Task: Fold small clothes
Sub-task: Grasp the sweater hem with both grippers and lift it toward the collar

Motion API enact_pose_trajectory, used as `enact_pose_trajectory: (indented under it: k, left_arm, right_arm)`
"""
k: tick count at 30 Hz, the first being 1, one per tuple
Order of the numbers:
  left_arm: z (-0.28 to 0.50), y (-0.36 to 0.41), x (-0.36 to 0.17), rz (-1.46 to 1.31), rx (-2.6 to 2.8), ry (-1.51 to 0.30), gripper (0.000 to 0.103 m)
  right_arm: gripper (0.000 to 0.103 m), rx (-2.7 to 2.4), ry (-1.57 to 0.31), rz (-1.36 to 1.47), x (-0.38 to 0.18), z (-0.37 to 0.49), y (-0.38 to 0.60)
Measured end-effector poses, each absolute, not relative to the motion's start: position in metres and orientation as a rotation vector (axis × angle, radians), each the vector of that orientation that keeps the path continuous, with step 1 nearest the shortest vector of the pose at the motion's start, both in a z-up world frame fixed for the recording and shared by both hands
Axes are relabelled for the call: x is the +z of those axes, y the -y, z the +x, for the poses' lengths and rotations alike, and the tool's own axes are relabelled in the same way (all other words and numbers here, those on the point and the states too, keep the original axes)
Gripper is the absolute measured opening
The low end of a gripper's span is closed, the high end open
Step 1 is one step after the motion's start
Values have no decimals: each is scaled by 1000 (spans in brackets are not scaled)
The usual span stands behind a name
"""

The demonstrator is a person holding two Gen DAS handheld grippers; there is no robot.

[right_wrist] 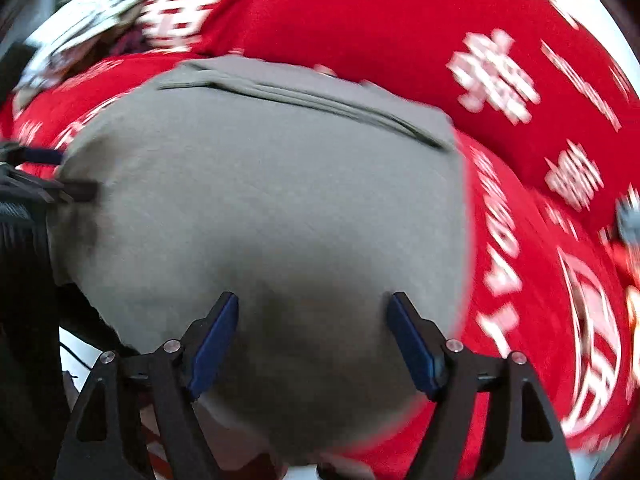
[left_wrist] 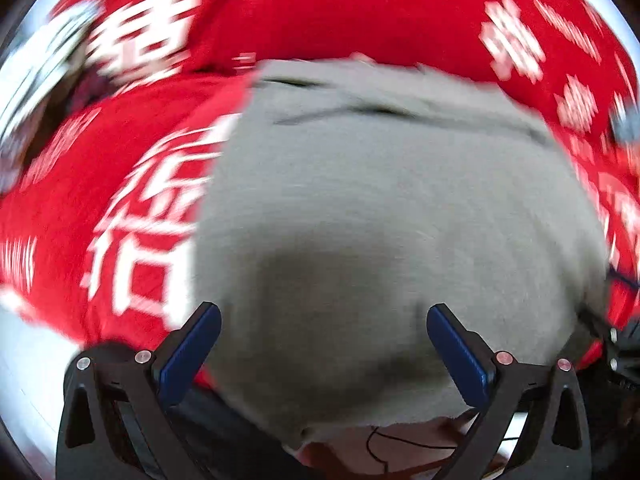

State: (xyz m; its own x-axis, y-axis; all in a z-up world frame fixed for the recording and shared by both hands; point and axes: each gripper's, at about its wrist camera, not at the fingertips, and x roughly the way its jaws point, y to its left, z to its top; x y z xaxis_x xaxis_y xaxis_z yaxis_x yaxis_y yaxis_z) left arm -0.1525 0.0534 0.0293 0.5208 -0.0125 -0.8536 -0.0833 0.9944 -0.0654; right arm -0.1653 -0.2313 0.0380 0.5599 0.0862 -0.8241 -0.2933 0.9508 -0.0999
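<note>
A folded grey fabric garment (left_wrist: pixel 392 208) was spread on a red cloth with white lettering (left_wrist: pixel 100 216). The left gripper (left_wrist: pixel 324 354) and right gripper (right_wrist: pixel 312 342) were held wide open above it, gripping nothing.

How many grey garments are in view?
1: the grey garment lies on the red cloth, under both open grippers. Others may be hidden beneath.

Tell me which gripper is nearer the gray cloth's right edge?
Right. The right gripper is over the cloth beside that edge; left gripper is at its opposite side.
</note>
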Motion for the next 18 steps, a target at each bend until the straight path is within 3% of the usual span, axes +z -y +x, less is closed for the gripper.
enact_pose_trajectory:
  k: [6,10,12,14,15,16,17,18]
  left_arm:
    - [-150,-100,-3,-332,123,-1186,103]
    - [-146,-89,-12,-361,57,-1225,101]
    - [-148,-79,-11,-344,46,-1221,93]
    - [-152,-68,-2,-304,20,-1191,74]
    - [-155,-64,2,-281,17,-1179,55]
    - [-158,-58,8,-253,5,-1163,26]
    - [-158,-55,11,-234,-11,-1157,19]
    - [-159,-54,14,-225,-17,-1153,19]
  right_arm:
    - [79,148,-1091,19,27,-175,278]
    - [77,132,-1121,1,12,-178,266]
    - [59,152,-1109,-23,15,-178,259]
    - [17,199,-1098,-8,20,-178,257]
    - [14,220,-1107,16,20,-177,257]
    - [13,226,-1109,30,20,-176,258]
    - [12,242,-1109,51,21,-174,260]
    - [12,264,-1103,86,23,-175,265]
